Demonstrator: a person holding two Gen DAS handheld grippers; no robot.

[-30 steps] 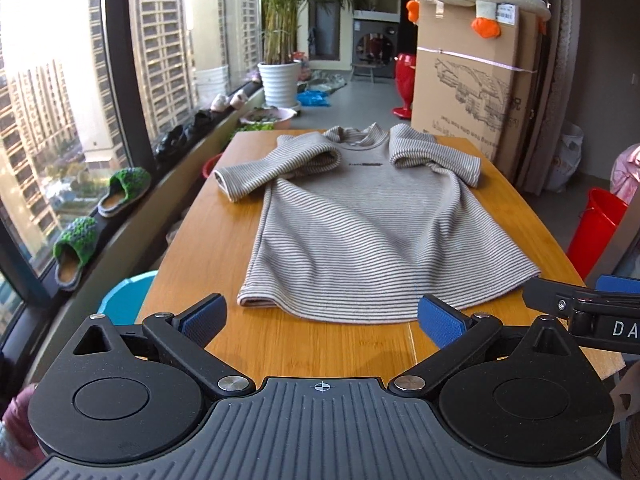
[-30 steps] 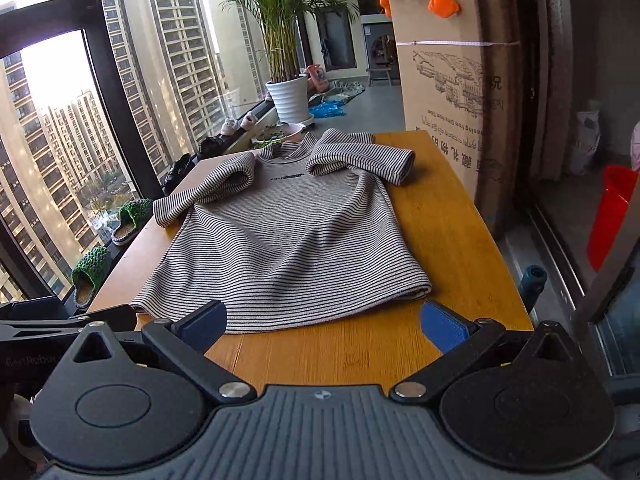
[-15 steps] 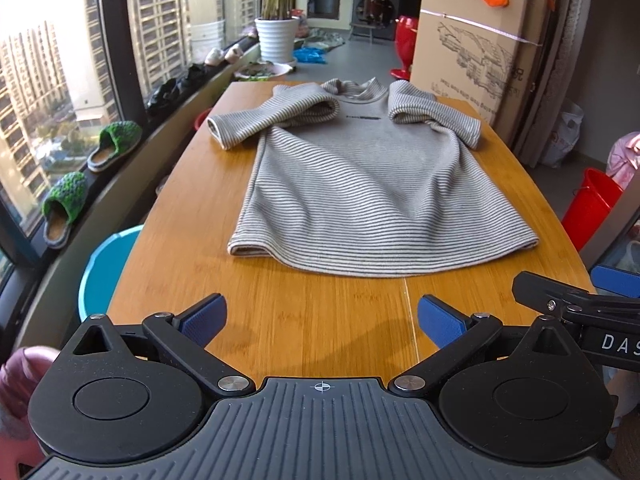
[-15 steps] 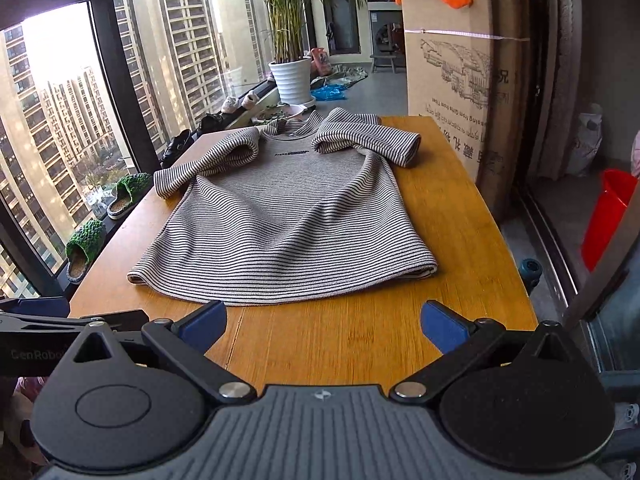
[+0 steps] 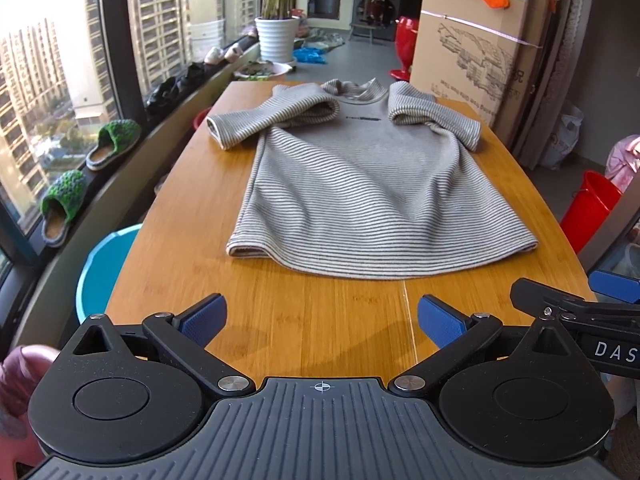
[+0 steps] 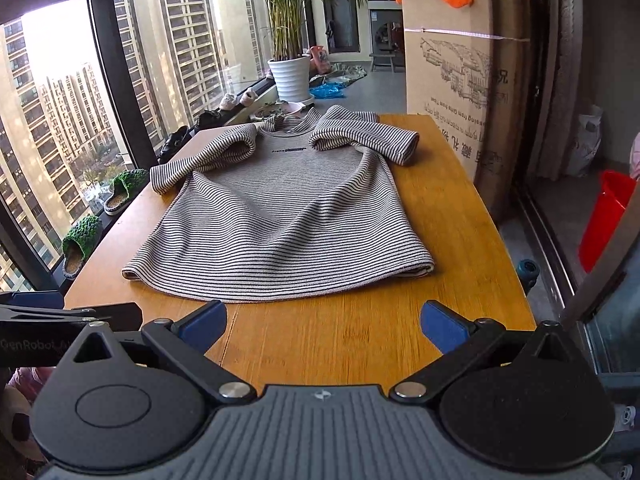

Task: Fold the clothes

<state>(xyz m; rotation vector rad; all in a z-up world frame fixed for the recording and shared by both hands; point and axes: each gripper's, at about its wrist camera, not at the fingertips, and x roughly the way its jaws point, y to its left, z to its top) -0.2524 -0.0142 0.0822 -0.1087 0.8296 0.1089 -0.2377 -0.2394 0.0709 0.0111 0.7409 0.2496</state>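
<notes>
A grey striped long-sleeved top (image 5: pixel 368 188) lies flat on the wooden table (image 5: pixel 192 200), collar at the far end, both sleeves folded in across the chest. It also shows in the right wrist view (image 6: pixel 280 224). My left gripper (image 5: pixel 322 318) is open and empty above the table's near edge, short of the hem. My right gripper (image 6: pixel 322 320) is open and empty, also short of the hem, to the right of the left one. The right gripper's body shows at the right edge of the left wrist view (image 5: pixel 580 312).
A tall cardboard box (image 5: pixel 476 52) stands beside the table's far right. A window ledge with green slippers (image 5: pixel 112 144) runs along the left. A blue tub (image 5: pixel 104 264) sits below the left edge, a red bucket (image 5: pixel 588 208) on the right, a potted plant (image 6: pixel 290 76) beyond.
Both grippers have pulled back and risen from the hem, so more bare table shows in front of them. The top has not moved. Both stay open.
</notes>
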